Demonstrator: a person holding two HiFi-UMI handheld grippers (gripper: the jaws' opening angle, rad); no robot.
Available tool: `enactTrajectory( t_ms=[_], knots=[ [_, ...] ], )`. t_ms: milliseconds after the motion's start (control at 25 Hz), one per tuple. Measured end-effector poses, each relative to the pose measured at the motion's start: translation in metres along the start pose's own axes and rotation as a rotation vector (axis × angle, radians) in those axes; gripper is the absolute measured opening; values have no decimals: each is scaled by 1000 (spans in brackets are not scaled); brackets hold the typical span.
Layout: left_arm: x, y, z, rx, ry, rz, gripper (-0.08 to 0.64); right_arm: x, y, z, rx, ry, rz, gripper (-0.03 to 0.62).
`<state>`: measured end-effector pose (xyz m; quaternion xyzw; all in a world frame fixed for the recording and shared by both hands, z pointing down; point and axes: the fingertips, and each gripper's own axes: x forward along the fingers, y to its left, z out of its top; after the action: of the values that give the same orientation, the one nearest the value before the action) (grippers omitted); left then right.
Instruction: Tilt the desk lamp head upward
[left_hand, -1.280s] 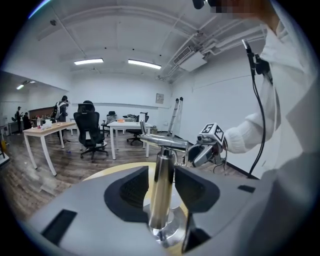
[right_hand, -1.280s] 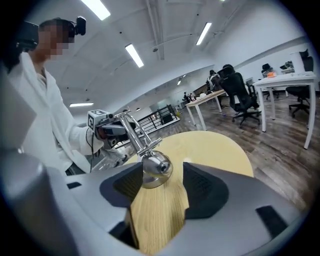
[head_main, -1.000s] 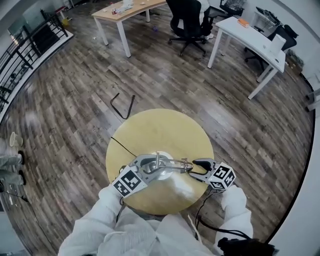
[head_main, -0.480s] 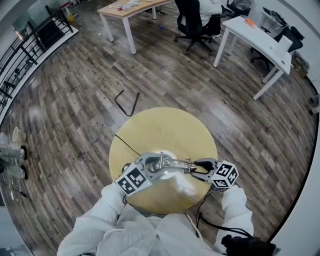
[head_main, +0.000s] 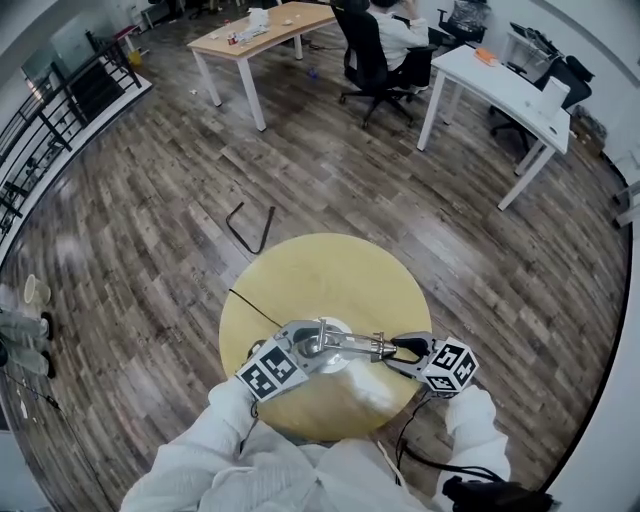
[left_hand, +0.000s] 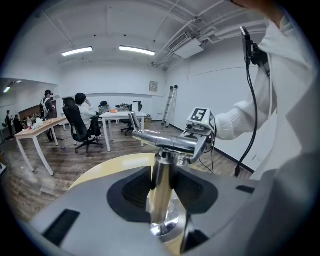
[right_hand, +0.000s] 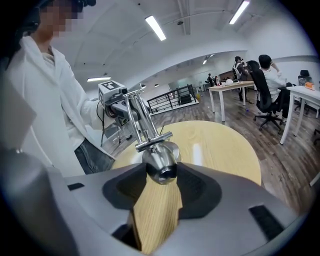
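Closing its jaws on the rounded chrome lamp head (right_hand: 160, 161), the right gripper (right_hand: 160, 181) touches both sides; the left gripper (left_hand: 161, 181) pinches the upright chrome post (left_hand: 161, 202) standing on the round yellow wooden table (head_main: 330, 268). Grasp nearly set; next, probably pivot the head upward.

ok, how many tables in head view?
3: round yellow wooden table nearest, bottom centre; wood-topped white-legged desk top centre; white desk top right. More may be cut off at the right edge.

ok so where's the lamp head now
Head view: the lamp head is right of centre over the round table, jaws of the right gripper closing on it; the left gripper holds the lamp post.
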<state>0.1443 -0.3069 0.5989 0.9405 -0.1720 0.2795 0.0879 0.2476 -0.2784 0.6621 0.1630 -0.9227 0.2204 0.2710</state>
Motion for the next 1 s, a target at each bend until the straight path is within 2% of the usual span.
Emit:
enactTrajectory(
  t_ms=[320, 600, 800, 1000],
  knots=[
    [4, -2, -1, 59, 37, -6, 129, -28, 7, 11, -52, 16, -60, 196],
    [13, -2, -3, 57, 35, -6, 120, -73, 13, 37, -132, 16, -123, 195],
    [11, -4, -3, 28, -22, -5, 117, -98, 23, 59, -198, 24, -173, 193],
    [12, -4, -2, 44, -12, -5, 117, -125, 37, 94, -270, 18, -210, 193]
  ],
)
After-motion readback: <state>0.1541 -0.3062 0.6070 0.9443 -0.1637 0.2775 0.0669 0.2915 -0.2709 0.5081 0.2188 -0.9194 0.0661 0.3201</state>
